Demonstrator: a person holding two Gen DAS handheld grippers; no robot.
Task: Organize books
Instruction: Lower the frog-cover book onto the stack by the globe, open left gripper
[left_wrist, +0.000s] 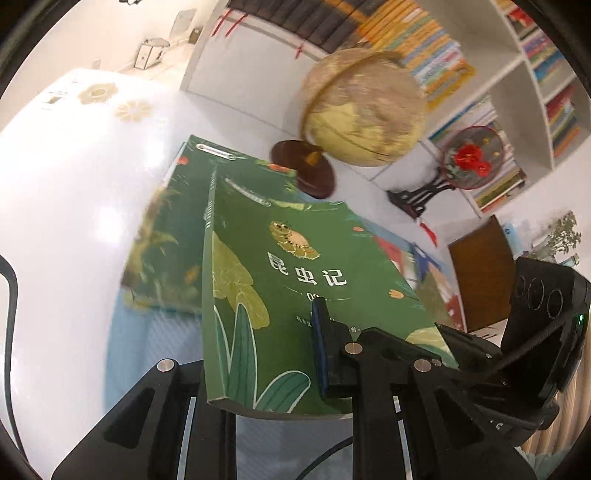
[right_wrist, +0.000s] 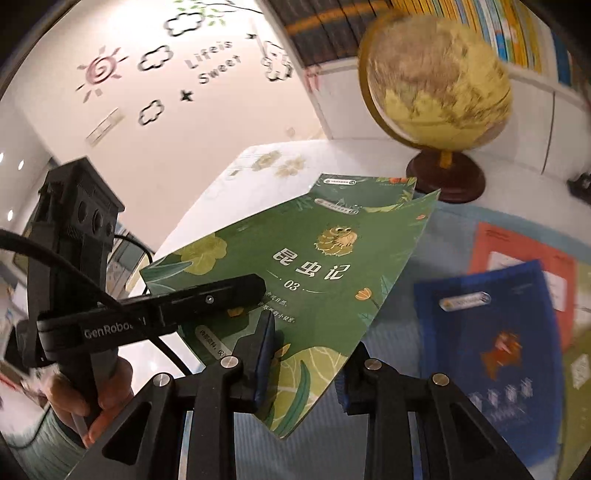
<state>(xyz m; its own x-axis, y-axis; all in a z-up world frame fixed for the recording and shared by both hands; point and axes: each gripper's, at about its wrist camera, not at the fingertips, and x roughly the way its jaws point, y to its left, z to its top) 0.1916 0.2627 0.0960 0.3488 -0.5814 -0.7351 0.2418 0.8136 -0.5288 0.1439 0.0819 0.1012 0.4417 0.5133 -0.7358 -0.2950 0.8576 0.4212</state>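
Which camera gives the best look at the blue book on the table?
The right wrist view: the blue book lies flat with its whole cover showing, overlapping an orange book. In the left wrist view only a blurred sliver peeks out past the held green book.

globe (right_wrist: 436, 77) blurry, blue book (right_wrist: 491, 332) at four o'clock smeared, its words unreadable, second green book (left_wrist: 162, 240) half hidden under the top one, shelf books (left_wrist: 436, 48) fuzzy
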